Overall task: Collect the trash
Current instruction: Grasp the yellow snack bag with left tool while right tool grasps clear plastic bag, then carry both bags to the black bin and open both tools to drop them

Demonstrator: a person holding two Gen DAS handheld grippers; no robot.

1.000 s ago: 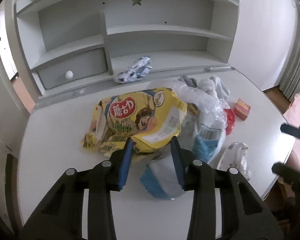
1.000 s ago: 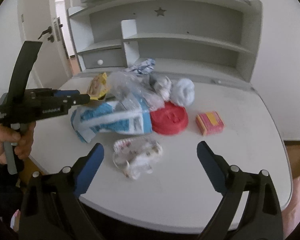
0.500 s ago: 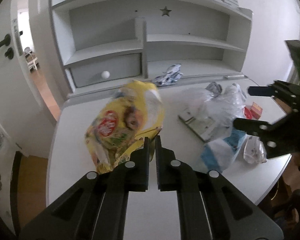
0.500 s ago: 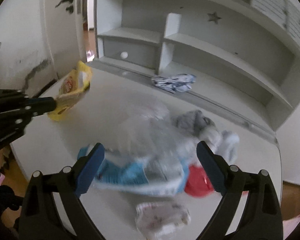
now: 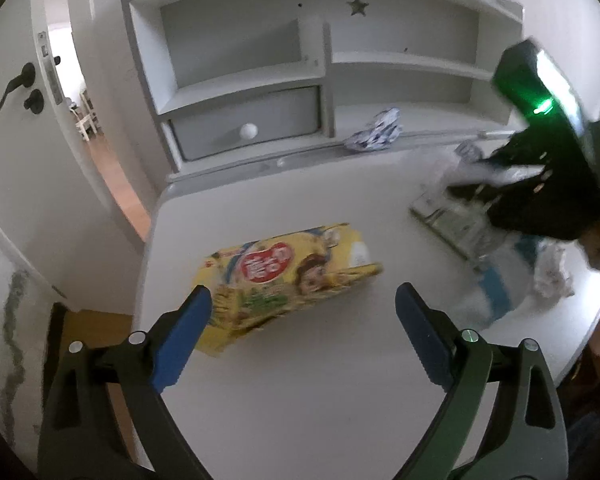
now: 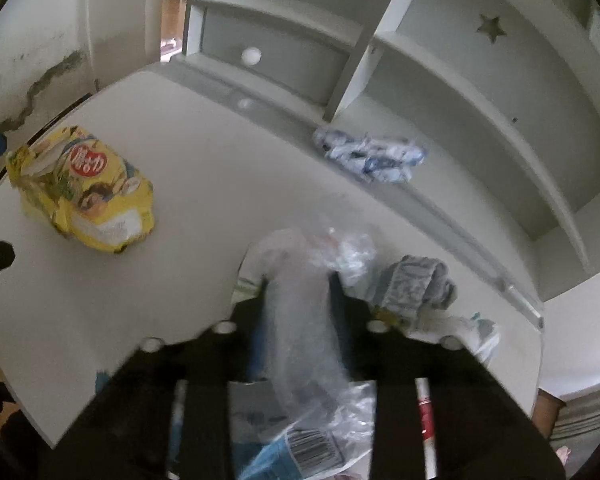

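Note:
A yellow snack bag (image 5: 284, 276) lies flat on the white desk (image 5: 300, 392), near its left edge. My left gripper (image 5: 303, 298) hovers just short of it, jaws opening wide, pads off the bag. In the right wrist view the same yellow snack bag (image 6: 84, 192) lies far left. My right gripper (image 6: 299, 280) is down over the trash pile, its jaws closing tight on a crumpled clear plastic bag (image 6: 300, 320) that bulges between the fingers. The pads themselves are blurred.
A crumpled blue-and-white wrapper (image 6: 372, 158) rests on the ledge of the shelf unit. A grey balled cloth (image 6: 416, 284) and a blue-and-white packet (image 6: 300, 448) sit in the pile. A drawer with a white knob (image 5: 248, 131) stands behind. The desk's left edge (image 5: 144, 280) drops to the floor.
My left gripper carried the yellow bag leftward, then let it go onto the desk and spread its jaws. My right gripper swung over the pile, rolled, and shut on the clear plastic.

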